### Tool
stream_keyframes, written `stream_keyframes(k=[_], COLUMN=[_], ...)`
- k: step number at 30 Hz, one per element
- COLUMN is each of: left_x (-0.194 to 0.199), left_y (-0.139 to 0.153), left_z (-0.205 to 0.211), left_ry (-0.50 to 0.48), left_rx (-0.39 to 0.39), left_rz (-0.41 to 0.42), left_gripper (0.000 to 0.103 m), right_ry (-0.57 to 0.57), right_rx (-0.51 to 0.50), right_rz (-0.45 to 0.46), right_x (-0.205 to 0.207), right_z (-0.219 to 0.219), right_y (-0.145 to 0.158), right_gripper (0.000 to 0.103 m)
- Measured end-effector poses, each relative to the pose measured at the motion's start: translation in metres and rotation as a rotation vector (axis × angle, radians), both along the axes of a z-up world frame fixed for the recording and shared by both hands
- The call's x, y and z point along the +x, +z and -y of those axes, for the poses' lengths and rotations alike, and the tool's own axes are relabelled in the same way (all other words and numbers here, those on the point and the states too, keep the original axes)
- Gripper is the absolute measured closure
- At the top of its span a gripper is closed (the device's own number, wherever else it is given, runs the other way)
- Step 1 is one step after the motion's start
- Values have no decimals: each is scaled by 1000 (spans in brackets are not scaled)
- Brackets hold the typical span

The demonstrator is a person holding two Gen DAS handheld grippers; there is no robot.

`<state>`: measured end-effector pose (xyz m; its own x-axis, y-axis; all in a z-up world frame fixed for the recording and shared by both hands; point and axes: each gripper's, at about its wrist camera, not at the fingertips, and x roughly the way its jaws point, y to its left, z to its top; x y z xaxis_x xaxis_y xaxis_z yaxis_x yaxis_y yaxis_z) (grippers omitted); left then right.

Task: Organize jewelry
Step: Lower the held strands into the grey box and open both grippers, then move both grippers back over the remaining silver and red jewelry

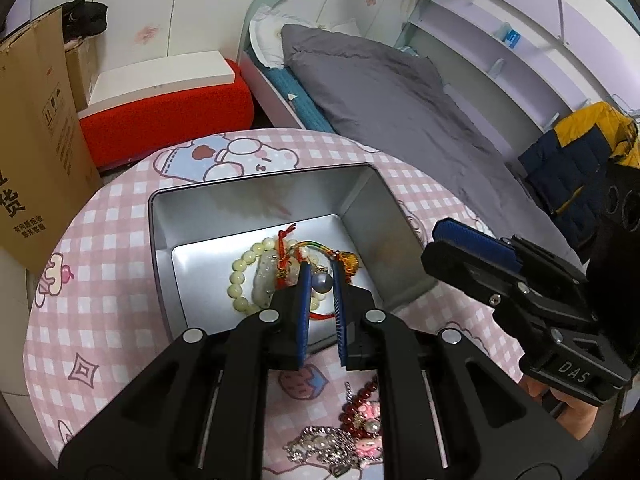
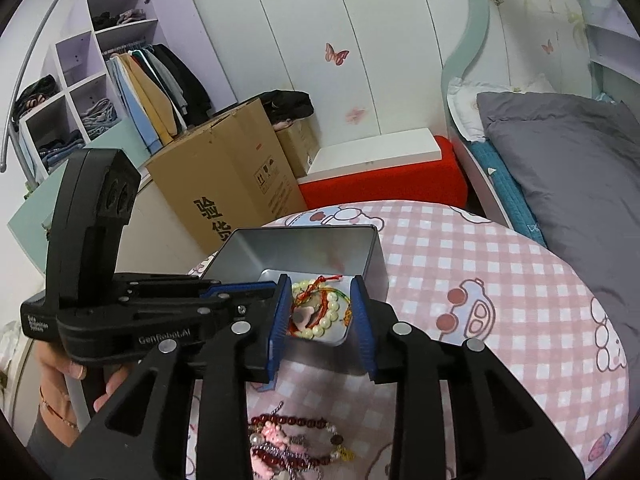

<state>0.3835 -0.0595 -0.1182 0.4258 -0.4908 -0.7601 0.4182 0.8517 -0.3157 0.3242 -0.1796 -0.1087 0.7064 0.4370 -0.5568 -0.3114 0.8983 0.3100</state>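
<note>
A silver tin box (image 1: 384, 216) (image 2: 376, 256) stands open on the pink checked table. Inside lie a cream bead bracelet (image 1: 240, 276) (image 2: 324, 322), a pale jade pendant (image 1: 266, 280) with red cord, and a multicolour cord with a gold tassel (image 1: 348, 260). My left gripper (image 1: 320, 276) hangs over the box, jaws slightly apart, with a grey pearl (image 1: 323, 283) between the tips; contact is unclear. My right gripper (image 2: 320, 300) is open and empty above the box's near side. A pile of dark red bead bracelets, pink charms and silver chain (image 1: 344, 432) (image 2: 288, 444) lies on the table in front of the box.
The round table (image 2: 500, 280) has a pink cartoon cloth. Behind it are a cardboard carton (image 2: 224, 184), a red stool with a white top (image 2: 384, 176) and a bed with a grey duvet (image 1: 392, 96). The left gripper body (image 2: 120, 312) crosses the right view.
</note>
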Motion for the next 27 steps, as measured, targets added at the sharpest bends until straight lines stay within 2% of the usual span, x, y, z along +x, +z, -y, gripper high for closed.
stream_keyframes(k=[3, 4, 5, 7, 16, 20, 27], left_x=[-7, -8, -11, -15, -46, -72, -106], left_y=[6, 7, 9, 15, 33, 30, 11], left_z=[2, 2, 2, 0, -13, -17, -36], left_ry=[-6, -5, 0, 24, 32, 37, 75], left_rx=[12, 15, 21, 18, 22, 61, 85], left_rz=[17, 20, 29, 58, 111, 140, 130], left_gripper=[89, 82, 66, 45, 45, 45, 45], right_ry=[-4, -7, -10, -10, 1, 20, 79], right_rx=[7, 9, 9, 10, 1, -22, -107], right_rz=[3, 4, 7, 6, 13, 8, -23], right_x=[-5, -8, -10, -13, -39, -58, -87], right_z=[3, 4, 6, 7, 8, 3, -24], right_y=[3, 4, 5, 6, 11, 7, -13], right_gripper=[73, 73, 73, 73, 73, 73, 73])
